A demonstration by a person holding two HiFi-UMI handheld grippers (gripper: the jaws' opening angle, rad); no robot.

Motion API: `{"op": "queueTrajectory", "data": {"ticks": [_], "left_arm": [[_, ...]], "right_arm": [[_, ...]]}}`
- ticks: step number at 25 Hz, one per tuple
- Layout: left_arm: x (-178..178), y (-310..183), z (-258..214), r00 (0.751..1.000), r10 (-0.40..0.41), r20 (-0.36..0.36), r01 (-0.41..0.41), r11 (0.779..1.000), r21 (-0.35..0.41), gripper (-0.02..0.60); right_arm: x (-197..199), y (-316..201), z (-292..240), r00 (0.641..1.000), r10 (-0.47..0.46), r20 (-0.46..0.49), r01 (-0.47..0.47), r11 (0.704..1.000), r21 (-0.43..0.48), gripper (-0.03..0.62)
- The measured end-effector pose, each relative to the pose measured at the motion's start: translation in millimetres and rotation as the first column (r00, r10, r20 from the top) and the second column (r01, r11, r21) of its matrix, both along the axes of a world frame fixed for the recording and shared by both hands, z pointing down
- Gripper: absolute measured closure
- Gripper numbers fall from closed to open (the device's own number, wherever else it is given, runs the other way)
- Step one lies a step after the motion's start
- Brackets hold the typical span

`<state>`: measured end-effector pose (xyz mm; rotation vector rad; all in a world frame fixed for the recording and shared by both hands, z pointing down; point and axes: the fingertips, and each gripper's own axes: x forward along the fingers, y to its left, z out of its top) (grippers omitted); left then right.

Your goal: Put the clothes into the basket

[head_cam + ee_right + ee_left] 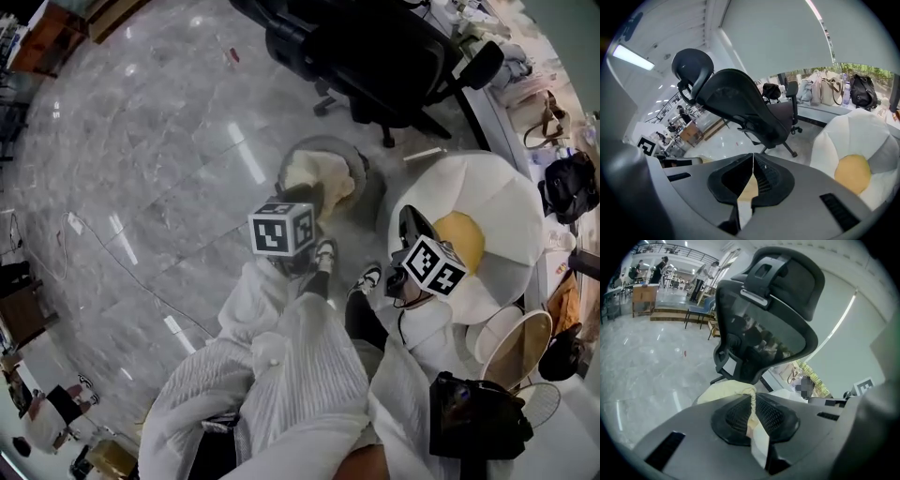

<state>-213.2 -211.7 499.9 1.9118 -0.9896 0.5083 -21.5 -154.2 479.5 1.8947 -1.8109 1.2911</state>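
The head view looks down on a glossy grey marble floor (141, 169) with a thin cable trailing at 9 o'clock. A black mesh office chair (375, 56) stands at 12 to 1 o'clock. Just above centre sits the round grey basket (319, 142), and the pale yellow cloth (319, 178) lies in it. The left gripper (319, 202), with its cube of square black-and-white markers, reaches over the basket from 6 o'clock. The right gripper (401, 279) sits at 3 o'clock of it, against a white egg-shaped cushion with a yellow centre (487, 202). White pleated trousers fill the 6 o'clock edge and a black bag (473, 412) lies at 5 o'clock. The left gripper view alone shows the grip: the left gripper (752, 401) is clenched on a twisted fold of the pale yellow cloth (729, 390). The chair (764, 319) rises at 12 o'clock, with a wooden desk (644, 296) and distant people at 10 o'clock. The right gripper view shows the right gripper (752, 157) with its tips pressed together. Pale material shows behind them, and whether it is pinched cannot be told. This view also shows handbags (829, 91) on a window ledge at 2 o'clock and the cushion (862, 140) at 4 o'clock.
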Motion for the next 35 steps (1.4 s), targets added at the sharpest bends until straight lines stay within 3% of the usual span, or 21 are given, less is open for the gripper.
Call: {"op": "queueTrajectory", "data": {"ticks": [4, 6, 7, 10, 14, 18, 22, 24, 31, 35], "left_arm": [[3.1, -11.8, 22.7, 1.0, 0.016, 0.023, -0.016, 1.0, 0.004, 0.552], [7.4, -16.6, 28.8, 1.0, 0.028, 0.0, -0.028, 1.0, 0.001, 0.426], [8.3, -18.1, 32.3, 0.999, 0.032, -0.009, -0.032, 0.999, -0.009, 0.392], [4.1, -18.9, 45.1, 0.999, 0.034, -0.009, -0.035, 0.999, -0.039, 0.366], [-0.3, -13.8, 58.2, 0.987, 0.13, 0.099, -0.127, 0.991, -0.041, 0.339], [3.8, -11.2, 56.5, 0.931, 0.267, 0.248, -0.27, 0.963, -0.02, 0.336], [3.2, -11.0, 57.5, 0.836, 0.356, 0.417, -0.386, 0.922, -0.012, 0.333], [5.2, -13.5, 56.7, 0.809, 0.369, 0.458, -0.416, 0.909, 0.003, 0.333], [18.0, -15.3, 56.8, 0.845, 0.363, 0.392, -0.39, 0.921, -0.01, 0.333], [23.6, -13.6, 53.2, 0.884, 0.334, 0.328, -0.348, 0.937, -0.017, 0.334]], "right_arm": [[-5.9, -3.2, 16.6, 1.0, 0.017, 0.001, -0.017, 0.999, -0.029, 0.569], [-9.0, -2.0, 22.9, 1.0, 0.021, 0.001, -0.021, 0.999, -0.045, 0.569], [-10.3, -1.1, 25.7, 1.0, 0.022, -0.001, -0.022, 0.998, -0.054, 0.569], [-12.8, 1.5, 30.8, 1.0, 0.023, -0.005, -0.024, 0.997, -0.073, 0.569], [-10.9, 3.3, 31.9, 1.0, 0.023, -0.018, -0.024, 0.996, -0.081, 0.569], [-12.6, 1.4, 30.5, 1.0, 0.023, -0.019, -0.024, 0.996, -0.083, 0.569], [-17.6, 0.5, 30.3, 1.0, 0.021, -0.001, -0.021, 0.997, -0.076, 0.569], [-17.1, 2.2, 31.9, 1.0, 0.029, 0.006, -0.029, 0.997, -0.077, 0.569], [1.1, 14.1, 33.7, 0.997, 0.081, 0.01, -0.08, 0.994, -0.077, 0.569], [12.0, 18.1, 33.6, 0.995, 0.099, 0.01, -0.098, 0.993, -0.07, 0.569]]}}
